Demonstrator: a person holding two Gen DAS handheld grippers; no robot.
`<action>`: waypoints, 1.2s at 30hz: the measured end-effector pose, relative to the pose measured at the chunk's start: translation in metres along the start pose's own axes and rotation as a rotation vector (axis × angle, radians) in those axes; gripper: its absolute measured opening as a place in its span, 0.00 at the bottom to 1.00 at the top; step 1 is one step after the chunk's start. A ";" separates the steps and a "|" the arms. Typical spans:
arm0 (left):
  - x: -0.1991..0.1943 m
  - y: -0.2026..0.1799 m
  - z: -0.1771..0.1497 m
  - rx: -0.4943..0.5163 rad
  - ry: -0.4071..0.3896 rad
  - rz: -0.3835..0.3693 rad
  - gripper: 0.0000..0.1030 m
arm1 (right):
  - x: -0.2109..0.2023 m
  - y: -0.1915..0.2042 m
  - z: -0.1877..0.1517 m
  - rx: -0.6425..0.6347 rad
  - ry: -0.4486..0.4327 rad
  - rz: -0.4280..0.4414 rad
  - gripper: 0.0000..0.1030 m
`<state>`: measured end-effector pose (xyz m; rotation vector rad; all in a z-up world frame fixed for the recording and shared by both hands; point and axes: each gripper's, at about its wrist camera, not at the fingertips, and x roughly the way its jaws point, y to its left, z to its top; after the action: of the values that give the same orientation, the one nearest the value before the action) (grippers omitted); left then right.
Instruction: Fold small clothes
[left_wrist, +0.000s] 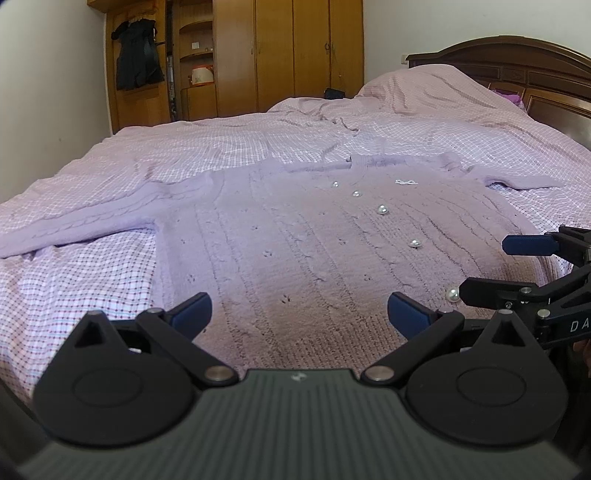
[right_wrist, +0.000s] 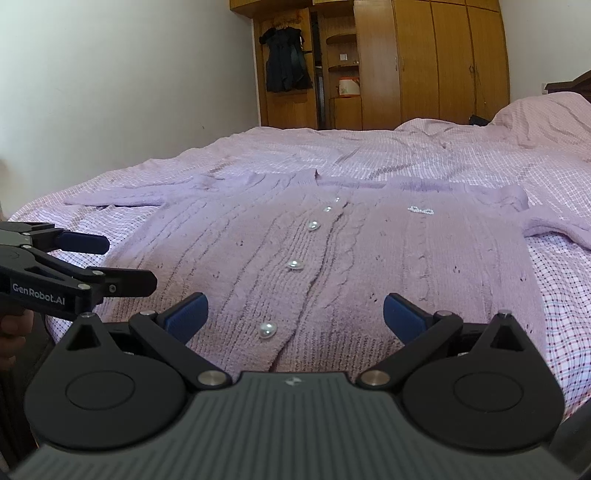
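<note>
A lilac cable-knit cardigan (left_wrist: 295, 236) with a row of pearl-like round buttons (right_wrist: 294, 264) lies spread flat, front up and sleeves out to either side, on a bed covered in a pink-and-white checked sheet (left_wrist: 92, 266). Near its hem hover two black hand-held grippers with blue-padded fingers: the left gripper (left_wrist: 299, 314) and the right gripper (right_wrist: 295, 314), each with its fingers spread wide and holding nothing, side by side just above the knit. A small beaded bow (right_wrist: 421, 210) decorates the chest. Behind the bed stand a dark carved wooden headboard (left_wrist: 517, 70) and a tall light-brown wooden wardrobe (right_wrist: 443, 62), with a black garment (right_wrist: 286, 59) hanging at its open shelving.
</note>
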<state>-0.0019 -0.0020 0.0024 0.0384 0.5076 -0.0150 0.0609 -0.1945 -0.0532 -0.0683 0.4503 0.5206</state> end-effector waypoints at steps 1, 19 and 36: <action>0.000 0.000 0.000 0.000 0.001 -0.001 1.00 | 0.000 0.000 0.000 -0.002 0.002 -0.001 1.00; 0.001 -0.002 0.000 0.001 0.009 -0.007 1.00 | 0.005 0.000 0.000 0.003 0.022 0.003 1.00; -0.004 0.008 0.001 -0.022 0.014 0.013 1.00 | -0.002 0.014 0.009 0.003 -0.003 0.057 1.00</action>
<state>-0.0047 0.0056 0.0050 0.0202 0.5219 0.0038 0.0561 -0.1819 -0.0431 -0.0522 0.4512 0.5759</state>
